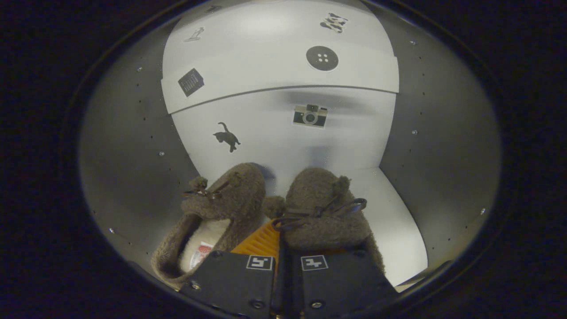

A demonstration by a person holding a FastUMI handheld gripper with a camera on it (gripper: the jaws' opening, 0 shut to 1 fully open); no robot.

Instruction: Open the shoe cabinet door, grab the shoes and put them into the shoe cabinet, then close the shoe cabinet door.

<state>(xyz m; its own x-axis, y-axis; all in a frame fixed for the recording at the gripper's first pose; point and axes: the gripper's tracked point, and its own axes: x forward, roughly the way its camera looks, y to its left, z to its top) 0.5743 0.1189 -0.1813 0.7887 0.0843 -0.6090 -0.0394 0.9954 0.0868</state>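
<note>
I see the fingers drawn close together with only a thin gap, and they appear to pinch the inner edges of the 2 shoes where the pair meets; the contact itself is hidden under the fingers, so I cannot tell whether both press on the fabric. The shoes are fuzzy brown slippers sitting just ahead of the fingers, inside the shoe cabinet. The left slipper lies open toward me with its pale lining showing, angled off to the left of the fingers. The right slipper sits directly ahead of the right finger, its bow on top. Both rest on the cabinet floor. Beyond them I see the white back panel carrying a cat sticker and a camera sticker.
</note>
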